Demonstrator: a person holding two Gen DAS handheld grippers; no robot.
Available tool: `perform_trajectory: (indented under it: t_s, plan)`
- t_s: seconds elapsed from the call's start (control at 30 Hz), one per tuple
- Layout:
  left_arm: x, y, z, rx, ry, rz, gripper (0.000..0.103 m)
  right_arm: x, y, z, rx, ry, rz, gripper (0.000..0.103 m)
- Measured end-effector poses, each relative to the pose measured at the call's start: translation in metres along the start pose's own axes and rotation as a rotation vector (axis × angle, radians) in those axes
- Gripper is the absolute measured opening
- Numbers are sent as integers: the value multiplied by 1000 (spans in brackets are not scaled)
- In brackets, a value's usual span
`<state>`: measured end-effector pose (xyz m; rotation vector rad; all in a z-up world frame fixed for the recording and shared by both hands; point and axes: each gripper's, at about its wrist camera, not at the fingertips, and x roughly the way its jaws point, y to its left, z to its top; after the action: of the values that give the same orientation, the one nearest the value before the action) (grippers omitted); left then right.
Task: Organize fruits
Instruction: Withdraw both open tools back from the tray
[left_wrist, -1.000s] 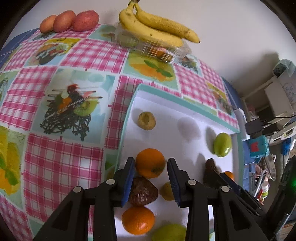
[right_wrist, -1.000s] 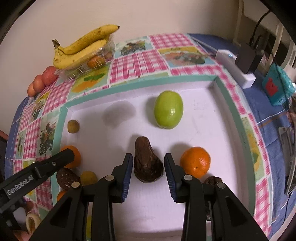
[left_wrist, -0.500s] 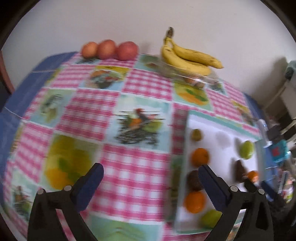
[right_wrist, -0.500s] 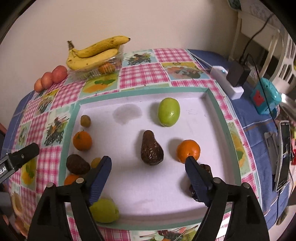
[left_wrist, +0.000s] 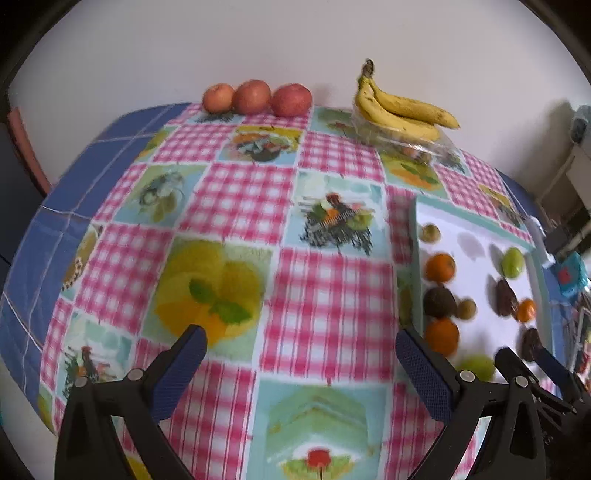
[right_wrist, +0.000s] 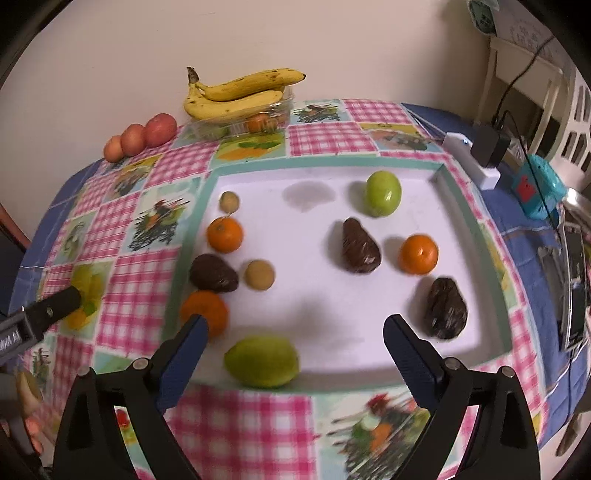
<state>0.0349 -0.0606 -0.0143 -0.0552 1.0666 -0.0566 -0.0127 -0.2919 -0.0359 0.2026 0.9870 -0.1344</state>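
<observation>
Left wrist view: the left gripper (left_wrist: 301, 349) hangs with its jaws spread wide and nothing between them, above a table covered in a pink-check cloth (left_wrist: 236, 192) printed with fruit pictures. At the far edge, against the wall, three apples (left_wrist: 256, 96) sit in a row. To their right, a bunch of bananas (left_wrist: 399, 109) rests on top of a clear plastic box (left_wrist: 410, 142). At the right, a white tray (left_wrist: 476, 236) with a teal rim holds the loose fruit, blurred in this view. Part of the right gripper shows at the lower right corner.

Right wrist view: the right gripper (right_wrist: 295, 334) is likewise spread wide and holds nothing, poised over the near edge of the tray (right_wrist: 321, 166). Ten pieces of fruit lie on the tray. Three are oranges: one far left (right_wrist: 224, 235), one near left (right_wrist: 204, 309) partly behind the gripper's left finger, one at the right (right_wrist: 419, 254). Three are dark avocados: one at the left (right_wrist: 213, 273), one in the middle (right_wrist: 359, 246), one near right (right_wrist: 445, 308). Two are green fruits: one far right (right_wrist: 383, 193), one at the near edge (right_wrist: 261, 361). Two are small tan round fruits: one far left (right_wrist: 229, 201), one just beside the left avocado (right_wrist: 259, 274). Beyond the tray sit the bananas (right_wrist: 240, 94) on the plastic box (right_wrist: 243, 123) and the three apples (right_wrist: 142, 136). The tip of the left gripper (right_wrist: 40, 314) shows at the left edge, over the cloth.
</observation>
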Motion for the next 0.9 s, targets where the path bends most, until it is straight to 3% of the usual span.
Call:
perform_trajectory:
  t_s: [0.23, 0.57, 0.9]
  plan:
    - [-23, -8, -24, 106, -17, 76, 103, -16, 6, -18, -4, -16, 8, 96]
    - [-43, -8, -36, 136, -50, 230, 103, -31, 12, -37, -32, -13, -6, 96]
    - [-38, -5, -38, 137, 1, 245, 103, -30, 7, -38, -9, 3, -24, 96]
